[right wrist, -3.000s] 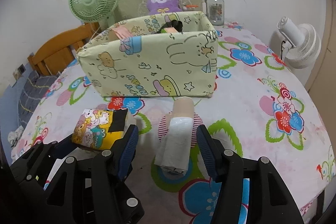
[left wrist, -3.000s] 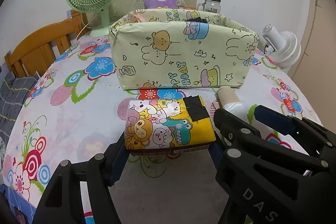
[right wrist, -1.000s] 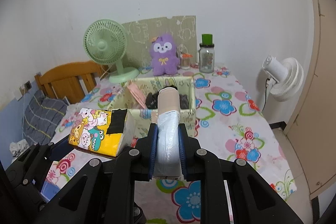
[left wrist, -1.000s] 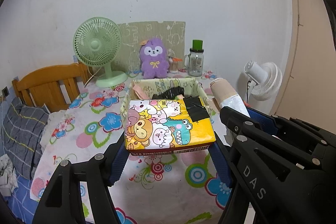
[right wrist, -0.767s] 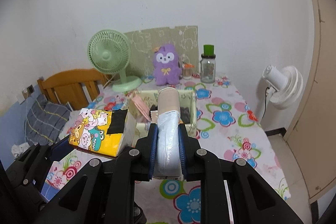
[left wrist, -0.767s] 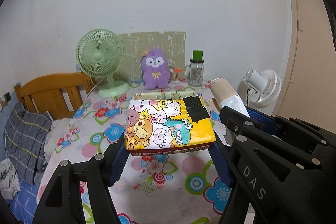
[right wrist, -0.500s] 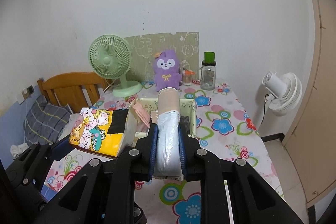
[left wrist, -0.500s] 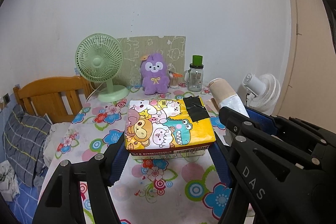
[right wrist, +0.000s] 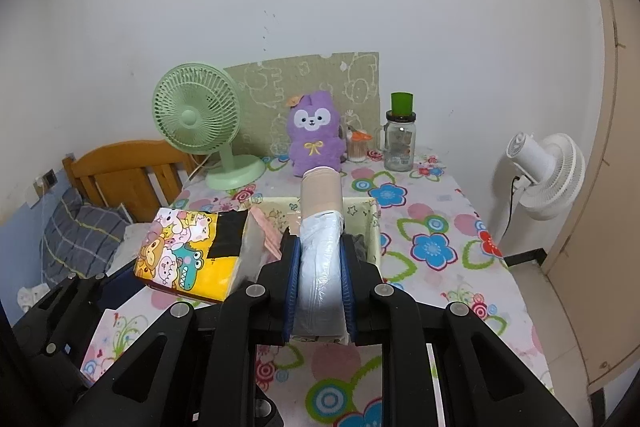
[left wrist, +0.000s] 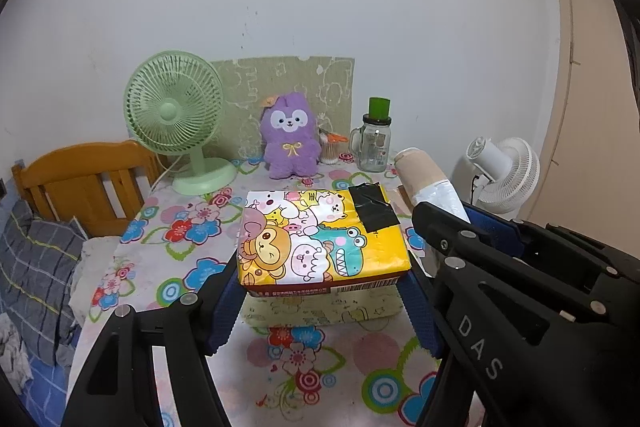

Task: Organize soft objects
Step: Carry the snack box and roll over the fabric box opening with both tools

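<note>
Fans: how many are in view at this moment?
2. The green fan stands on the table at the back left, beside the purple plush. The white fan stands off the table's right edge, by the wall.

Floral table [right wrist: 436, 227] with fan [right wrist: 204, 131], plush [right wrist: 316, 135], jar [right wrist: 400, 139]

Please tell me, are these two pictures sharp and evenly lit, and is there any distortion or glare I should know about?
Left wrist view: sharp, soft even light, strong fisheye bending with dark corners; the tissue pack shows slight sheen. Right wrist view: same curved edges, the door frame bows; the plastic-wrapped roll is pale but not blown out; no motion blur.
</note>
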### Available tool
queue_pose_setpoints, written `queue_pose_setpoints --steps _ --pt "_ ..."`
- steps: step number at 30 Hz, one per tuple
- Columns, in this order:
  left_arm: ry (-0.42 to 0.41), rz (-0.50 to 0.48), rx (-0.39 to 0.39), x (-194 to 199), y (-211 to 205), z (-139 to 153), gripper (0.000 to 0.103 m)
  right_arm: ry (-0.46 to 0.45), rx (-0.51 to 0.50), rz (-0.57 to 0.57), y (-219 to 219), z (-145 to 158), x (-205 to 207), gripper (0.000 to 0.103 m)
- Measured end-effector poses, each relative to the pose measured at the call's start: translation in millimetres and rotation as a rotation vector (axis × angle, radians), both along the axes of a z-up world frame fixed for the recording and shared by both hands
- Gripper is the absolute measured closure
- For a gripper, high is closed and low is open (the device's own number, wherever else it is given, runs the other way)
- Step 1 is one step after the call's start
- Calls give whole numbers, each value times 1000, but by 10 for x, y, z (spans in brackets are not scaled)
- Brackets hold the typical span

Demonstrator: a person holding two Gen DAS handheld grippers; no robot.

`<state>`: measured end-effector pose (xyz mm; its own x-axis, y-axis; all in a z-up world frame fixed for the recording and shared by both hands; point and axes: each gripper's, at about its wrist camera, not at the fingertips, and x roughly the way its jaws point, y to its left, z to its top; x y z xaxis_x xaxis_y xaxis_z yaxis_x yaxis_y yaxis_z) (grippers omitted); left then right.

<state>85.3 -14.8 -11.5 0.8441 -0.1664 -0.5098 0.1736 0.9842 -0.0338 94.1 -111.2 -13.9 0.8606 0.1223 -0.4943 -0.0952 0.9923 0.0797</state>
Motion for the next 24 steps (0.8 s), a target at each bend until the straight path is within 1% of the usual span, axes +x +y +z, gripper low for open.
queue_pose_setpoints --steps 10,15,24 --pt "47 11 -8 543 23 -113 30 35 7 9 29 -113 558 81" --pt "70 15 -9 755 14 -191 29 62 8 15 28 -186 827 81" --pt "140 13 -15 1152 3 -374 28 107 22 11 3 -347 1153 81"
